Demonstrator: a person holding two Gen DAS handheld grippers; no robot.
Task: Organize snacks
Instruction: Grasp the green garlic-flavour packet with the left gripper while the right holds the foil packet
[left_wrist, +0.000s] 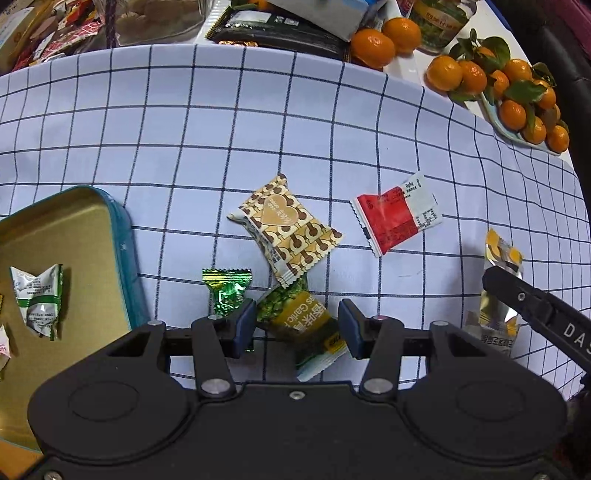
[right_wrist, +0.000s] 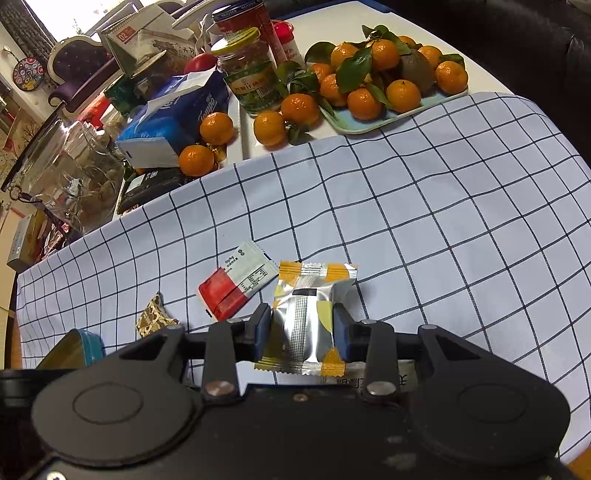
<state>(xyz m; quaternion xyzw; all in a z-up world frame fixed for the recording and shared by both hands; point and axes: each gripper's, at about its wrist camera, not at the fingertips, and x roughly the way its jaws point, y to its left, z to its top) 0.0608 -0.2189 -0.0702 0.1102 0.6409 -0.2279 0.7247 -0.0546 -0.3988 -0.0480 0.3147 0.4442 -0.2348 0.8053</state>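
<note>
My left gripper (left_wrist: 297, 326) is open, its pads on either side of a green and yellow pea packet (left_wrist: 301, 321) lying on the checked cloth (left_wrist: 221, 140). A small green candy (left_wrist: 227, 291) lies just left of it, and a brown heart-print packet (left_wrist: 286, 230) overlaps its far end. A red and white sachet (left_wrist: 397, 216) lies further right. My right gripper (right_wrist: 302, 330) is shut on a silver and yellow packet (right_wrist: 306, 317), also seen in the left wrist view (left_wrist: 498, 288). A teal tin (left_wrist: 74, 258) with a gold inside, at the left, holds a green and white packet (left_wrist: 38, 299).
A tray of tangerines (right_wrist: 376, 77) stands at the far right beyond the cloth. Loose tangerines (right_wrist: 216, 127), a jar (right_wrist: 251, 74), a blue tissue pack (right_wrist: 173, 118) and a glass jar (right_wrist: 66, 173) crowd the far edge.
</note>
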